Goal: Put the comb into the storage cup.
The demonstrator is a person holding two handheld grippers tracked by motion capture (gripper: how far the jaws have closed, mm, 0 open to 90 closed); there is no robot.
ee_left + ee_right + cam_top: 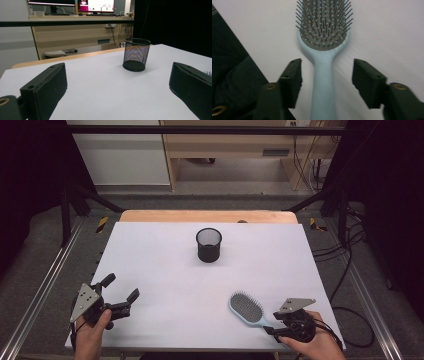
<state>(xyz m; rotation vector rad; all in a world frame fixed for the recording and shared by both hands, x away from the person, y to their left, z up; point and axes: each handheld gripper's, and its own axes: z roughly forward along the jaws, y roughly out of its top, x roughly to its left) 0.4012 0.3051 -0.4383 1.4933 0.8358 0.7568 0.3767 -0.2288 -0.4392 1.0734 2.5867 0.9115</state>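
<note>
A light blue hairbrush (pixel 247 309) lies bristles up near the table's front right. Its handle (pixel 322 87) runs between the jaws of my right gripper (pixel 326 75), which stands open around it with a gap on each side. In the high view the right gripper (pixel 270 328) sits at the front right edge over the handle's end. A black mesh cup (pixel 208 245) stands upright in the middle of the table, toward the back. My left gripper (pixel 121 289) rests at the front left, open, nothing between its jaws; the mesh cup (pixel 135 54) shows ahead of it.
The white table top (pixel 165 270) has a wooden strip along its far edge. Metal rails run along both sides. Cables lie on the floor at the right. A desk with monitors (pixel 95 5) stands beyond the table.
</note>
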